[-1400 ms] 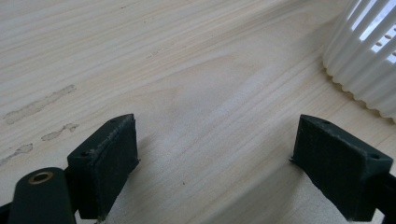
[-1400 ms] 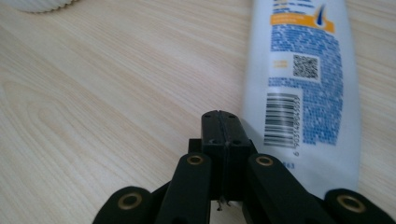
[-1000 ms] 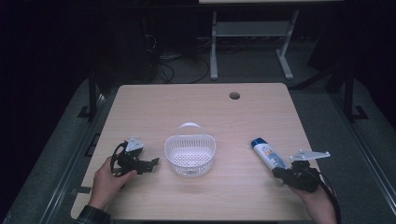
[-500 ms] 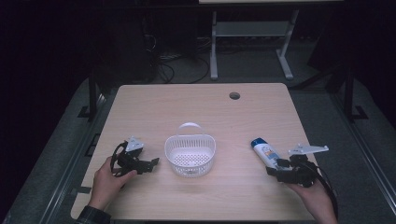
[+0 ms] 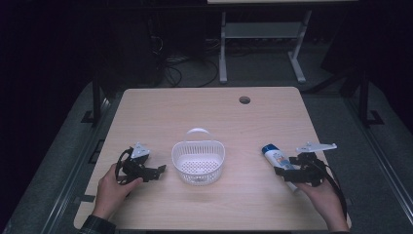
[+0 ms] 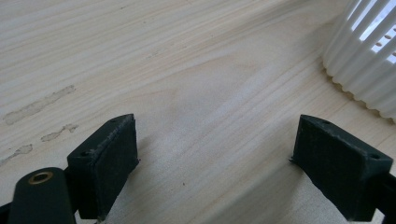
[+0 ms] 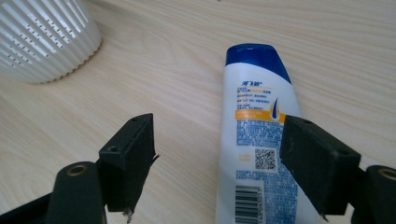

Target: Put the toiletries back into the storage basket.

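A white shampoo bottle with a blue cap lies flat on the wooden table, right of a white slatted basket. My right gripper is open. Its jaws have just been opening, and the bottle's lower half lies between them, close to the right jaw, with neither pad pressing on it. In the high view the right gripper sits over the near end of the bottle. My left gripper is open over bare wood, with the basket off to its upper right. From above, the left gripper rests left of the basket.
The basket has a raised handle and looks empty. A round cable hole sits near the table's far edge. Dark floor, cables and a metal stand lie beyond the table.
The right gripper's jaws have spread apart, and the hand has shifted slightly left and forward along the bottle. The left gripper, basket and bottle stay where they were.
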The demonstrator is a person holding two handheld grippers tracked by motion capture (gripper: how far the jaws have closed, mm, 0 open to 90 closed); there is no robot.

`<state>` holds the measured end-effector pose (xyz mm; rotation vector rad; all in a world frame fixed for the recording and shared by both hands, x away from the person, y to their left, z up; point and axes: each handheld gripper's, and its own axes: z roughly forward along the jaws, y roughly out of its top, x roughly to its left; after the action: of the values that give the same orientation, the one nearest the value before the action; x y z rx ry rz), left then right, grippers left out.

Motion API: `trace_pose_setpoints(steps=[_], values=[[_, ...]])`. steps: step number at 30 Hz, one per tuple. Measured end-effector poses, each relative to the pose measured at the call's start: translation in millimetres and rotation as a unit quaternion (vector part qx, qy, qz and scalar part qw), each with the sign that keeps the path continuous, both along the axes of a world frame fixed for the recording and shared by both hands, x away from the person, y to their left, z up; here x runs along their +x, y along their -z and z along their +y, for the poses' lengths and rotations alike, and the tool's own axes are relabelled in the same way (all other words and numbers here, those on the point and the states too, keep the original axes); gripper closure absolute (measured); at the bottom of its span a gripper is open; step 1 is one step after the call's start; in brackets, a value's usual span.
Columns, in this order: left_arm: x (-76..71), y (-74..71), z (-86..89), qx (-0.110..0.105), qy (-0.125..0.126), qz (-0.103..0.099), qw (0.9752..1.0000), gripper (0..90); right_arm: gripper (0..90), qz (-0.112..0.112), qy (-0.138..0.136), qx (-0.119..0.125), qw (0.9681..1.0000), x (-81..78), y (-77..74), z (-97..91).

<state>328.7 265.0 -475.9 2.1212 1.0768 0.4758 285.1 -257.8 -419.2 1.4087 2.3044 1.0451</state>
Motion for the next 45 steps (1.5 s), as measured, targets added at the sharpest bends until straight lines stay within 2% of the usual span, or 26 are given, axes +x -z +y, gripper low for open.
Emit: trace_pose_setpoints(steps=[8, 20, 34, 45], values=[[0.0, 0.0, 0.0, 0.000, 0.000, 0.000, 1.0000, 12.9, 18.5, 0.012, 0.008, 0.008, 0.9999, 12.5, -0.1, -5.1], [0.0, 0.0, 0.0, 0.000, 0.000, 0.000, 1.0000, 12.9, 18.1, 0.021, 0.020, -0.001, 0.9996, 38.5, 1.9, 0.2], [0.0, 0.0, 0.0, 0.000, 0.000, 0.000, 1.0000, 12.9, 18.1, 0.043, 0.019, -0.034, 0.9983, 63.8, 8.1, 14.6], [0.0, 0.0, 0.0, 0.000, 0.000, 0.000, 1.0000, 12.9, 19.4, 0.069, 0.015, -0.065, 0.9954, 79.6, 17.7, 22.0]])
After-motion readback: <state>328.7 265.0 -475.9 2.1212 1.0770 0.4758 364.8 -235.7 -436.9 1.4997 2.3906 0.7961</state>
